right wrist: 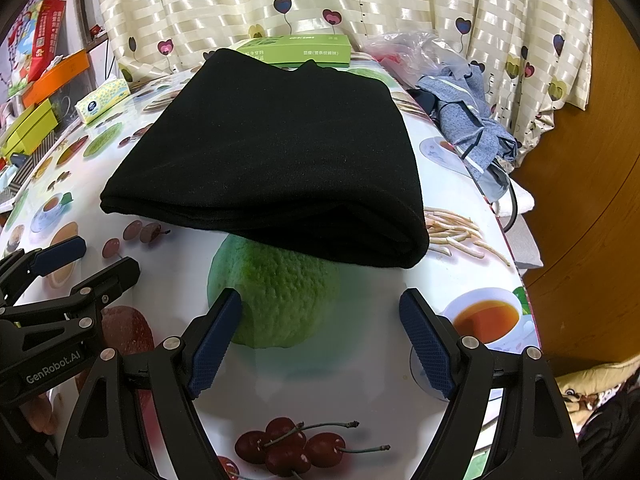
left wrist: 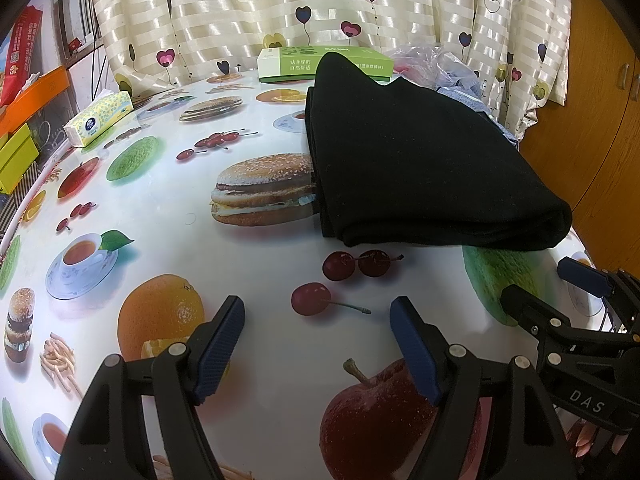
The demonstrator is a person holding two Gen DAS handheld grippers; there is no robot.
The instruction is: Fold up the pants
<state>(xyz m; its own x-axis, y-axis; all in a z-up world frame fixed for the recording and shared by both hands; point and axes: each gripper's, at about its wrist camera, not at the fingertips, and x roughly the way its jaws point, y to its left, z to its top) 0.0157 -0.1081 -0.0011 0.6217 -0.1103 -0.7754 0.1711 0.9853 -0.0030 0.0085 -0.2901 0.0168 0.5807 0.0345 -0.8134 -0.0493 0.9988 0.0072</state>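
Observation:
Black pants (left wrist: 416, 152) lie folded in a thick stack on the food-print tablecloth (left wrist: 168, 216), their rounded fold edge toward me. The same stack of pants (right wrist: 272, 160) fills the middle of the right wrist view. My left gripper (left wrist: 320, 312) hovers open over bare cloth, short of the stack's near edge and to its left, nothing between its blue pads (left wrist: 224, 344). The right gripper (right wrist: 320, 304) is open too, just in front of the fold edge, empty. Each gripper shows in the other's view: the right gripper (left wrist: 548, 284) at the right edge, the left gripper (right wrist: 100, 256) at the left edge.
A green box (left wrist: 288, 62) stands behind the pants by the heart-print curtain (left wrist: 256, 4). A tissue pack (left wrist: 100, 118) lies far left. Grey clothing (right wrist: 468, 120) and a plastic bag (right wrist: 404, 50) sit right of the pants. The table edge (right wrist: 516, 272) and a wooden cabinet (right wrist: 580, 200) are right.

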